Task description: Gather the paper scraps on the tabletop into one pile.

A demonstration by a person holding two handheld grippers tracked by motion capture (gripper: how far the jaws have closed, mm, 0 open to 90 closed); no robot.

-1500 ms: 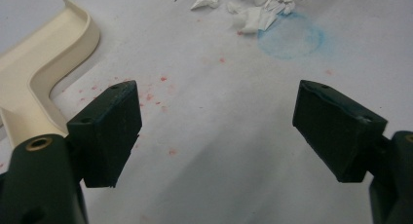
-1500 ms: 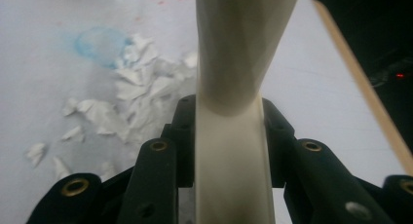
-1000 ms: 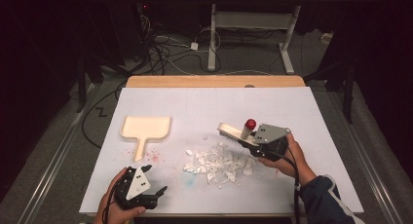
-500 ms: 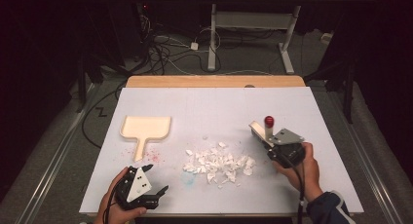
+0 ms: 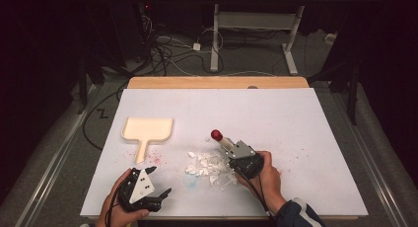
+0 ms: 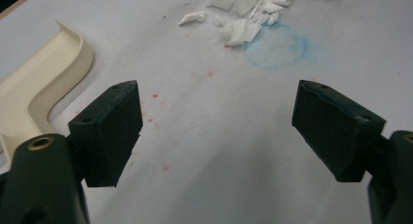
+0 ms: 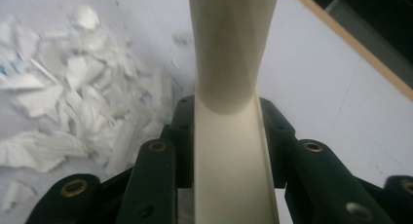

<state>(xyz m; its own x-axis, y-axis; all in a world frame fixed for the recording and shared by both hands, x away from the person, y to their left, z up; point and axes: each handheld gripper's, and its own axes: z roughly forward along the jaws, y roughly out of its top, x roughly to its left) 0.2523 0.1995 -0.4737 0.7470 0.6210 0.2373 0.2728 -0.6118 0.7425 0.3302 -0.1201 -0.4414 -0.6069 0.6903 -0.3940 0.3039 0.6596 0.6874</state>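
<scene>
The right gripper (image 5: 231,149) was clamped on a cream brush handle (image 7: 229,136) with a red tip (image 5: 216,134), just right of the white paper scraps (image 5: 209,167) near the counter's (image 5: 305,138) front. The left gripper (image 5: 154,180) rested near-left with jaws wide and nothing between them. A cream dustpan (image 5: 147,130) lay beyond it.

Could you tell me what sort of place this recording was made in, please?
Probably a lab or workshop set up for recording. A table under a stained white sheet stands on a dark floor strewn with loose cables, with a bare metal stand behind it.
</scene>
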